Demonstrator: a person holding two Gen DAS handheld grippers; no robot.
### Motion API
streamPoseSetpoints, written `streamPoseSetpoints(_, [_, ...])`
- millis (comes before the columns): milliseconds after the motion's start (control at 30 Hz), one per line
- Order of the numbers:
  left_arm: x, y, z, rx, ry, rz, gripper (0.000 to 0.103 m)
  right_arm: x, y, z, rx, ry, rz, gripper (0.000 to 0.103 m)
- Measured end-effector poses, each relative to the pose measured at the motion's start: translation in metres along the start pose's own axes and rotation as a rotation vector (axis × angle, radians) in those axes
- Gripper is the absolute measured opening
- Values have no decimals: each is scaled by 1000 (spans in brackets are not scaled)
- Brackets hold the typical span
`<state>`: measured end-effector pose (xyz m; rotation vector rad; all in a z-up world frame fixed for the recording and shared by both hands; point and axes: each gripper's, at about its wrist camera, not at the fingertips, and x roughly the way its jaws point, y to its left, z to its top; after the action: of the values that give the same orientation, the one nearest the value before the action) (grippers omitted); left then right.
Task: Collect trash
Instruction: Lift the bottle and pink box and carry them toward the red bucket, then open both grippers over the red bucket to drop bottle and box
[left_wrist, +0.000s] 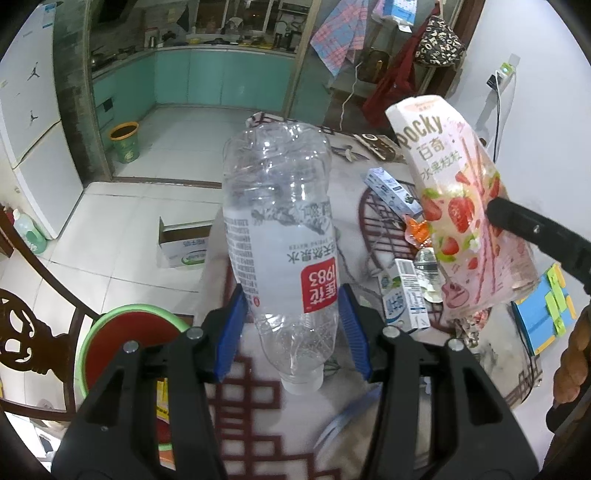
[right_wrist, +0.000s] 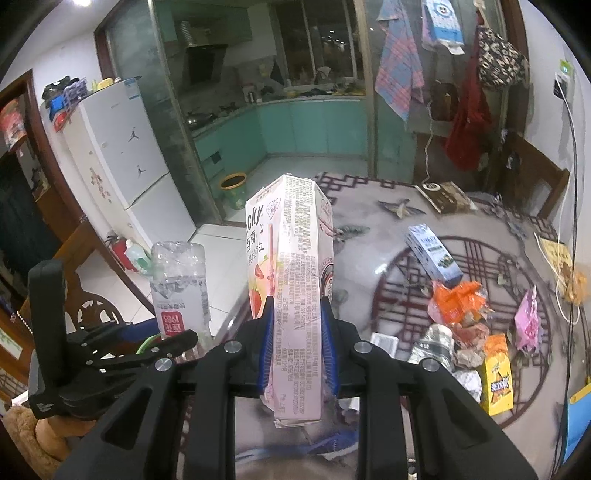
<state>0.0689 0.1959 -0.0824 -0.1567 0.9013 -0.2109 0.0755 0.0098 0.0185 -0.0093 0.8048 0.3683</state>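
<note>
Left gripper (left_wrist: 293, 325) clamped on crumpled clear plastic water bottle (left_wrist: 280, 229), right gripper (right_wrist: 297, 343) squeezing pink strawberry Pocky box (right_wrist: 295, 280), above trash-strewn patterned tablecloth (right_wrist: 388, 229)

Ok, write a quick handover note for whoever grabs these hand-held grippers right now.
Left hand-held gripper: shut on the crushed clear water bottle, cap end down.
Right hand-held gripper: shut on the pink Pocky box.
Done: both pieces lifted off the table.
Left: bin both, then fetch the blue-and-white carton, orange wrapper, yellow box and pink wrapper.
</note>
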Motion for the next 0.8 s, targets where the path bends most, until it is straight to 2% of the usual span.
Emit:
streamPoseSetpoints(267, [-9,37,-8,-48,-1,43,48,12,29,8,-47,5,32,22])
streamPoseSetpoints(500, [-21,79,-23,-108,-2,111,48,27,59,9,-91,29,74,22])
streamPoseSetpoints(800, [-26,129,-48,-191,37,184,48,75,101,-2,-106,144,181,22])
